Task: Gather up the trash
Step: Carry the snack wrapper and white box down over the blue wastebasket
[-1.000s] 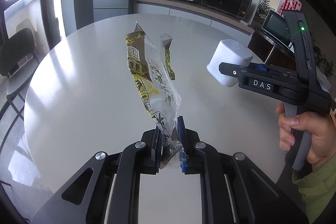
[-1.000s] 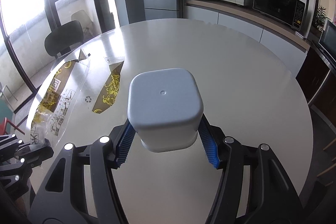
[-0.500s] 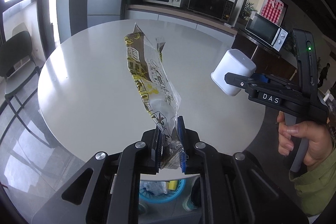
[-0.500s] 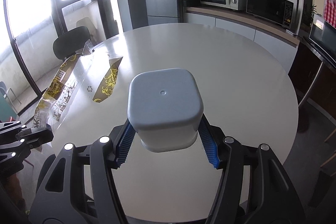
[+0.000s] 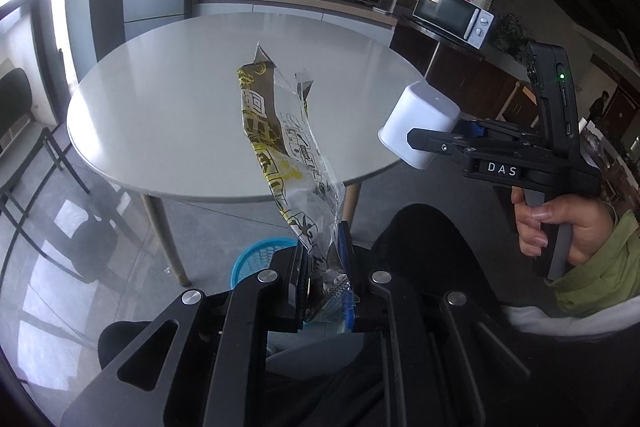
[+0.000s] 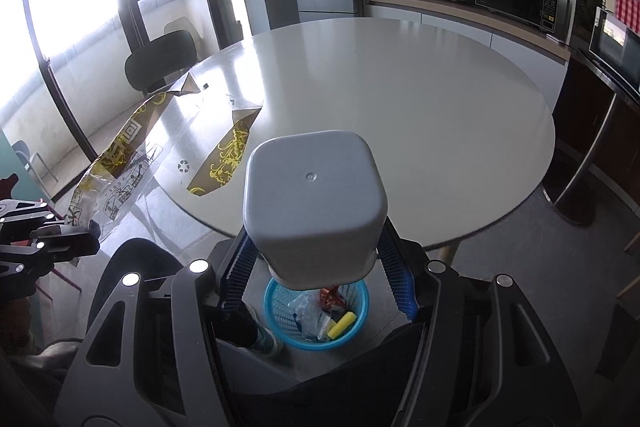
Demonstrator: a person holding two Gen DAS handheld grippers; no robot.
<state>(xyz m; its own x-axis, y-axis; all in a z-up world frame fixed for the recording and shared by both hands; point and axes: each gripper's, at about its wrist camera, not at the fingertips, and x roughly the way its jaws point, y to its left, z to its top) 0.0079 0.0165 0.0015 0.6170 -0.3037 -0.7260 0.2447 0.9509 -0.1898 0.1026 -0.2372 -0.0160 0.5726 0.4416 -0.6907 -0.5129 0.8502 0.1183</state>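
Left gripper [image 5: 324, 279] is clamped tight on the crinkled clear plastic wrapper with yellow and brown print [image 5: 286, 151], which juts up over the floor before the round white table [image 5: 192, 99]. Right gripper [image 6: 320, 267] squeezes the upturned white plastic cup [image 6: 314, 203] directly above the blue mesh basket [image 6: 276, 307] holding scraps.

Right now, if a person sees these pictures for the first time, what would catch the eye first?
Probably the long yellow-printed wrapper, pinched upright in the left claw, and the white cup, held upside down in the right claw. Below the cup, a blue basket with trash stands on the floor near the round table.
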